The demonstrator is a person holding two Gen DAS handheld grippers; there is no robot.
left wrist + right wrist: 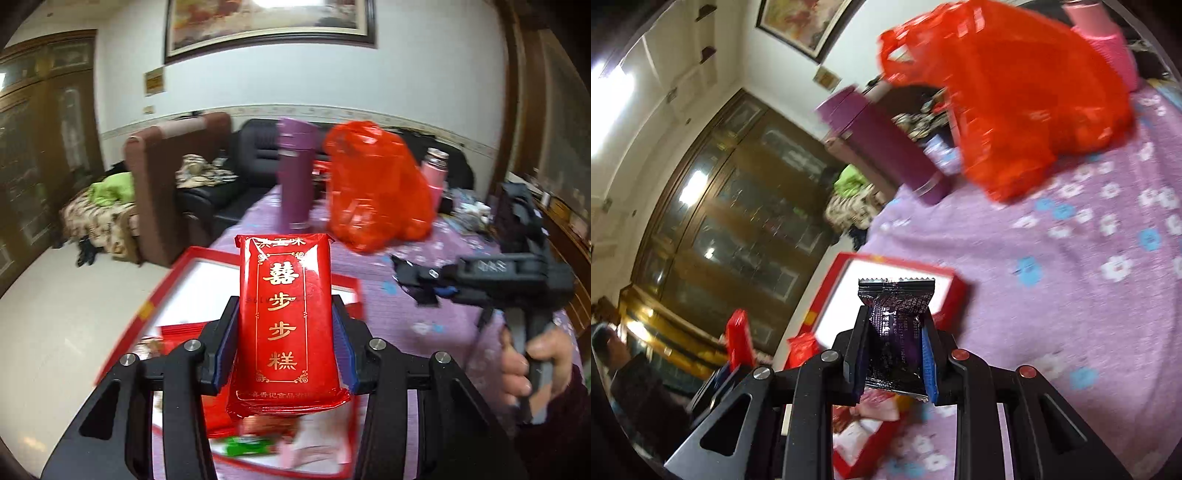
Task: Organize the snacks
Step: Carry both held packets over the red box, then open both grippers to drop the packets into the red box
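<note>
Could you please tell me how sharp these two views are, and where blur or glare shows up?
Left wrist view: the red snack packet in the left gripper is sharp with slight glare, while the orange bag and purple flask are smeared. Right wrist view: the dark packet in the right gripper is crisp; the cabinet glass shows bright reflections, and the frame edges curve.

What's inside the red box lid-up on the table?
The far red box shows only a bare white interior. The red cake packet in the left gripper covers its middle, so anything there is hidden.
</note>
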